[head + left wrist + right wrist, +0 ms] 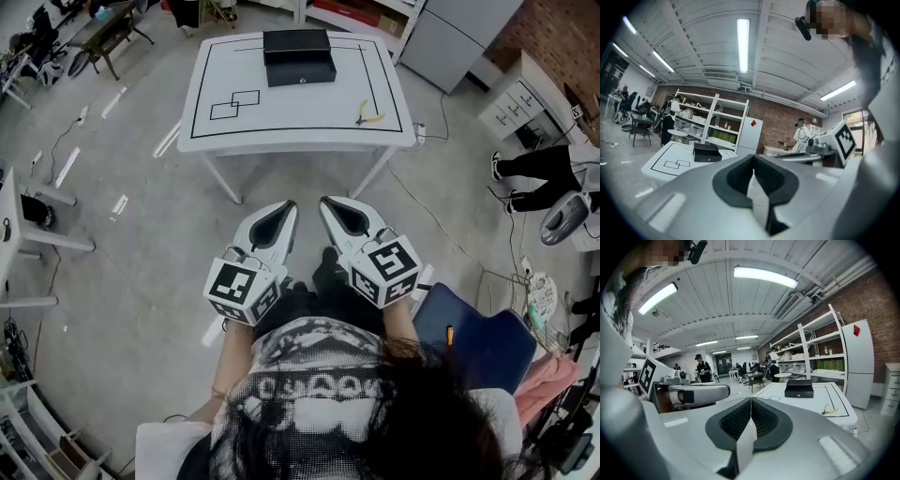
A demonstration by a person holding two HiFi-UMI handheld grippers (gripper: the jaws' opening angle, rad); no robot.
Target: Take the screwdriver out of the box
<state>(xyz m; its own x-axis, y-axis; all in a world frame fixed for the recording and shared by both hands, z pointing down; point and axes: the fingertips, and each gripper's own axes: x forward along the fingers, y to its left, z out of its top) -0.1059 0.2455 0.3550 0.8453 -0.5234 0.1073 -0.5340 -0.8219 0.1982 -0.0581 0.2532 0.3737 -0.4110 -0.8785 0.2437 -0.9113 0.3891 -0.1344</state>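
A black box [299,56] with its lid down sits at the far edge of the white table [281,117]; no screwdriver shows in any view. I hold both grippers side by side in front of my body, short of the table's near edge. My left gripper [289,208] and right gripper [326,202] point toward the table, each with jaws together and nothing between them. The left gripper view has its pads meeting at the left gripper's [753,157] tip, with the box [707,152] far ahead. In the right gripper view the right gripper [751,399] is shut and the box [798,388] lies ahead to the right.
Yellow-handled pliers [368,116] lie on the table's right side, and black rectangles [234,104] are drawn at its left. A blue chair [473,342] stands at my right. Another person's legs [534,173] are at the far right. Shelving [710,119] and a white cabinet [858,364] stand behind the table.
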